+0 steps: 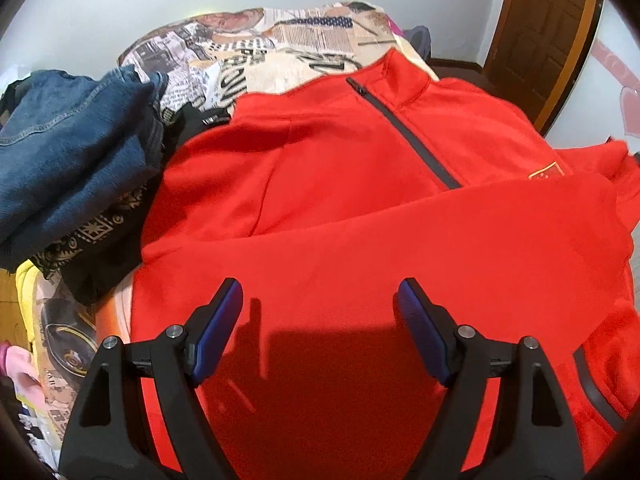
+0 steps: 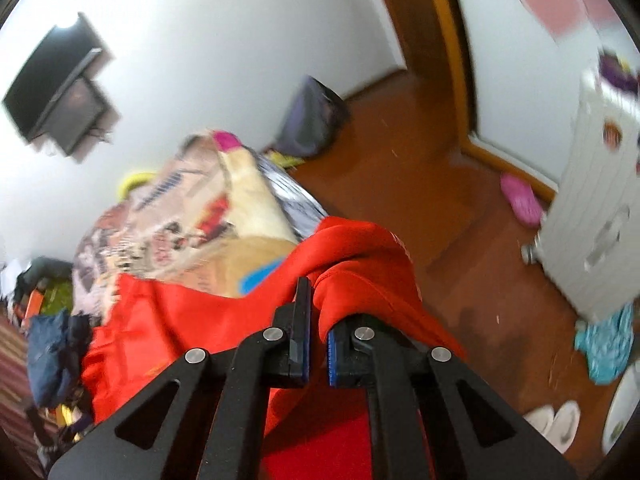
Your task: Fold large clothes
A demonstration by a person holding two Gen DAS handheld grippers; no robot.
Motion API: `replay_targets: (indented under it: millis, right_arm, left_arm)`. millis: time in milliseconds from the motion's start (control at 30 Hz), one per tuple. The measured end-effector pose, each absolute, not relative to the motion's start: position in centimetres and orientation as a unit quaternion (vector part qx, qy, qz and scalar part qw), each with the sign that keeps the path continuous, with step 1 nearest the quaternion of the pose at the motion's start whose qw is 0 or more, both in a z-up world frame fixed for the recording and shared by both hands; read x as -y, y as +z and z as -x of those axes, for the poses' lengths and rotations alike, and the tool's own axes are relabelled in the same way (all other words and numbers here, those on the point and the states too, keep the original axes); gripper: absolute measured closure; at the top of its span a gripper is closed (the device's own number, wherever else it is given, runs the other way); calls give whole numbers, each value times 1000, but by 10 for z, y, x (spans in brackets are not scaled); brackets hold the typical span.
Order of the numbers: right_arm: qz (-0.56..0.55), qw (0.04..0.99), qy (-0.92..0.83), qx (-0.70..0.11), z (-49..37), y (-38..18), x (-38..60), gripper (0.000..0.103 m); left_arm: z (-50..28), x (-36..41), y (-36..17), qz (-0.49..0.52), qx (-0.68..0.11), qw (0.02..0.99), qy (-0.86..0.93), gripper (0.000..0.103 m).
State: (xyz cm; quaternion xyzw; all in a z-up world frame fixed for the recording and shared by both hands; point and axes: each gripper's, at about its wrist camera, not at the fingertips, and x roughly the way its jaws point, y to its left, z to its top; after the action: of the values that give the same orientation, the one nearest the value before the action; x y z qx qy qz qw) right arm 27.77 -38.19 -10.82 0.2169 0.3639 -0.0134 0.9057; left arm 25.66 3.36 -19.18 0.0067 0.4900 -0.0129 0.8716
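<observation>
A large red zip-neck pullover (image 1: 360, 184) lies front up on a bed with a printed cover (image 1: 256, 56). One sleeve is folded across the chest. My left gripper (image 1: 320, 332) is open and empty, hovering over the lower body of the pullover. My right gripper (image 2: 316, 320) is shut on a bunched fold of the red pullover (image 2: 360, 264) and holds it lifted beside the bed's edge, above the wooden floor.
Folded blue jeans (image 1: 68, 152) and dark patterned clothes (image 1: 100, 236) are piled on the bed's left. A wooden door (image 1: 548, 28), a white drawer unit (image 2: 592, 216), pink slippers (image 2: 520, 196) and a dark bin (image 2: 312, 116) stand around the brown floor.
</observation>
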Motion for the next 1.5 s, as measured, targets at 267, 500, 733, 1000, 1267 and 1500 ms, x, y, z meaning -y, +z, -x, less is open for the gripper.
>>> replay_targets:
  millis: [267,500,733,1000,1267,1500]
  right_arm:
    - [-152,941,76,-293,-254,-36,311,98]
    - [-78,939,140,-303,-252,-52,232,98]
    - [-52,894,185,-404,-264,-118,187,98]
    - [32,859,180,-478,-253,-160,163,95]
    - [35,856,192,-478,-236,-138,175,73]
    - [-22,900,155,-408,-223,-95,218,69]
  left_arm:
    - [-236,-44,-157,0,-451,893,-11,24]
    - [-216,-47,-133,-10,-419,908,-14,24]
    - [-202,-46,-124,-12,-401,916,-20,24]
    - [-195,-45,-124,-17,-398,917,-16,24]
    - [-196,-39,-121,-17,-393,919,-18,24]
    - [-200,-29,-116,-25,-387,921,-23,24]
